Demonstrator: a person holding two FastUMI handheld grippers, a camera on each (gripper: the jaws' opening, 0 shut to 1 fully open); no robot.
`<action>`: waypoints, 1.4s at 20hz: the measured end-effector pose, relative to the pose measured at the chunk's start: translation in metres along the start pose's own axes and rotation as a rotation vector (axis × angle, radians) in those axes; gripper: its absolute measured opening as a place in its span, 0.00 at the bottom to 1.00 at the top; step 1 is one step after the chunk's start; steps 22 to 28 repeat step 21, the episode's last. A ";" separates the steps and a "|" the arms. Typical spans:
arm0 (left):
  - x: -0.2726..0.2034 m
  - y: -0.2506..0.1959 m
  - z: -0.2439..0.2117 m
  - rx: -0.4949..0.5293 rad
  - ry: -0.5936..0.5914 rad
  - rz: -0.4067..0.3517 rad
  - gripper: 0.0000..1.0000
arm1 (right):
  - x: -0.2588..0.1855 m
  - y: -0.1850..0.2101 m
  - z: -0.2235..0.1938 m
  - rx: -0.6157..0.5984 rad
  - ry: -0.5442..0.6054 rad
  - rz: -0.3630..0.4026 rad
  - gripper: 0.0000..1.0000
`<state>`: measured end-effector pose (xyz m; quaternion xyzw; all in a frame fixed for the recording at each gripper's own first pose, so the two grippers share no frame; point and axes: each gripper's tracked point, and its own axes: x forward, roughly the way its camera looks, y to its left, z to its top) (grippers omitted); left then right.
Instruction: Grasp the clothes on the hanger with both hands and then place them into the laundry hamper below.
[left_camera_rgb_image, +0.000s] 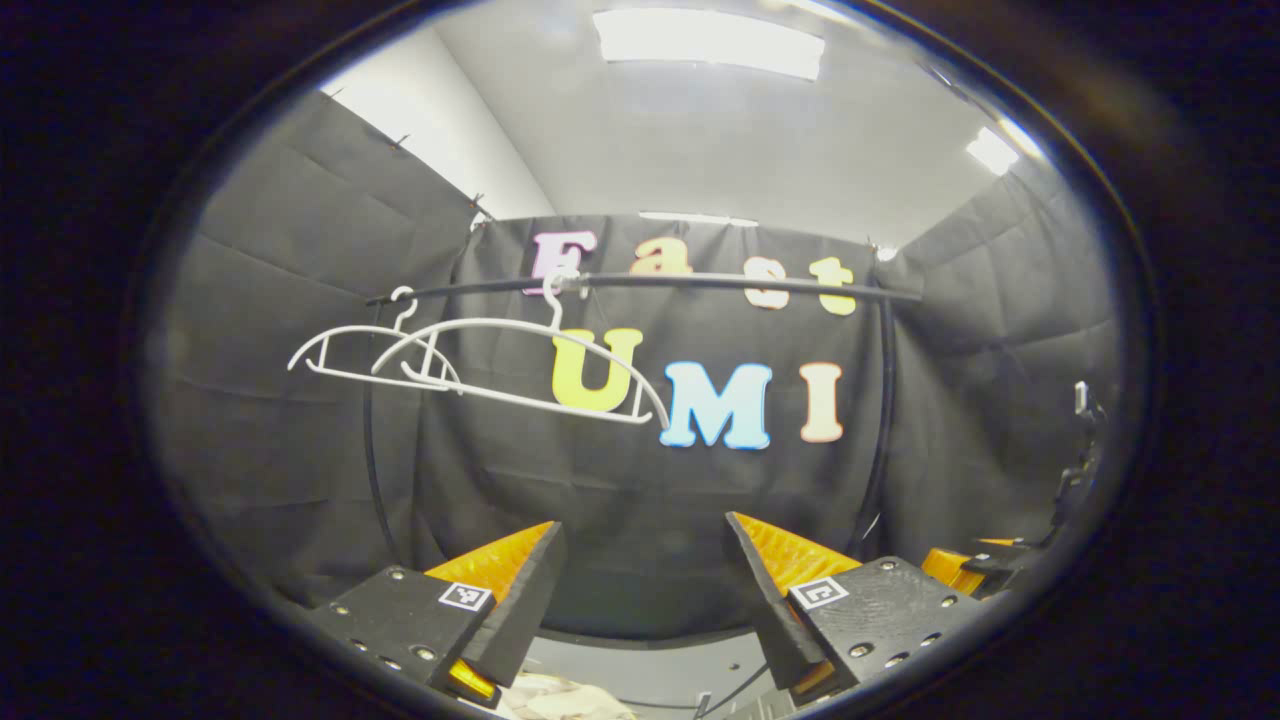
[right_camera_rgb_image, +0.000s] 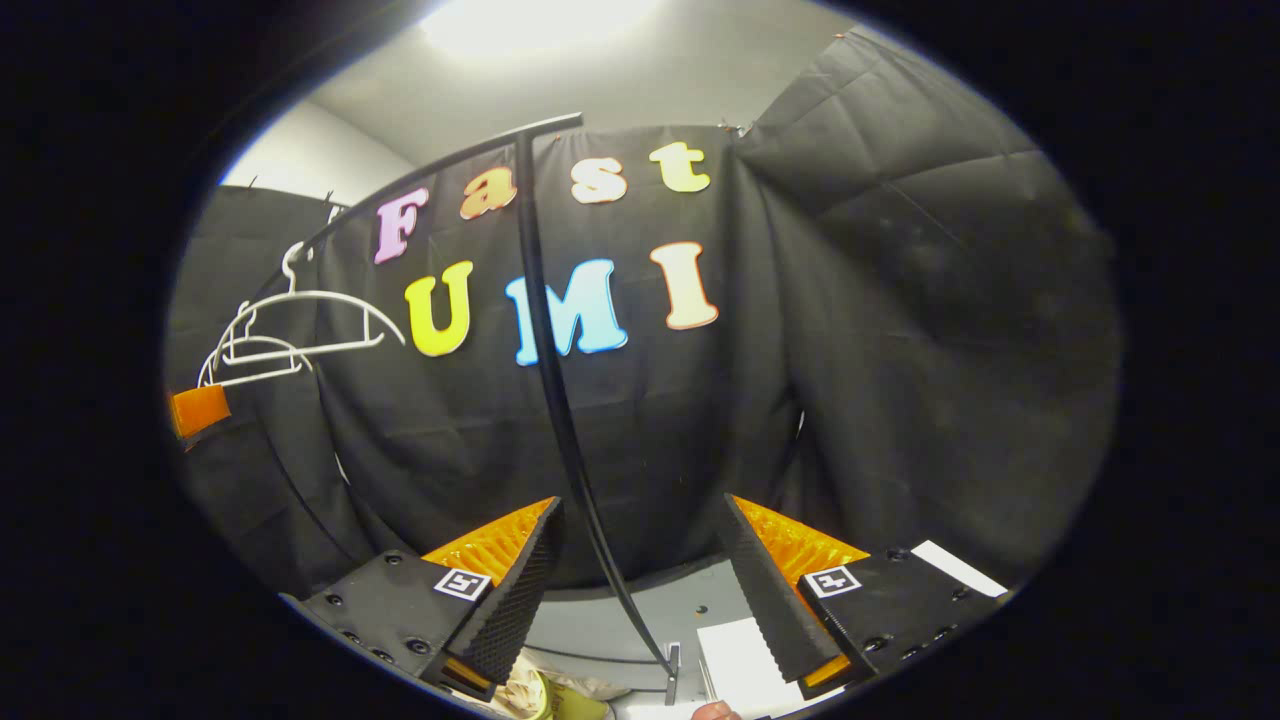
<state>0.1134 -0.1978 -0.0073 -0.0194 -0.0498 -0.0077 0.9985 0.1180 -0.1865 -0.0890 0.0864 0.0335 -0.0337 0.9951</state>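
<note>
I see my left tongs (left_camera_rgb_image: 645, 590) standing wide apart with nothing between the fingers. Below them, at 6 o'clock in the left gripper view, a bit of pale clothes (left_camera_rgb_image: 560, 700) lies low. Above, at 10 o'clock, two white hangers (left_camera_rgb_image: 480, 365) hang bare on the black rail (left_camera_rgb_image: 650, 283). At 4 o'clock I see a part of the other tongs.

My right tongs (right_camera_rgb_image: 640, 590) are also wide apart and hold nothing. In the right gripper view the rack's black post (right_camera_rgb_image: 545, 350) rises just ahead of them, and some cloth shows at 6 o'clock.
</note>
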 end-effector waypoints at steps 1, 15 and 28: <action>-0.005 -0.001 0.003 0.018 -0.001 -0.004 0.93 | -0.003 -0.008 0.004 0.009 -0.016 -0.010 0.93; -0.039 0.061 -0.048 0.023 0.060 0.019 0.93 | -0.048 0.026 0.022 -0.001 -0.157 -0.064 0.98; -0.042 0.091 -0.057 0.039 0.054 -0.007 0.93 | -0.056 0.069 0.004 -0.126 -0.137 -0.035 0.98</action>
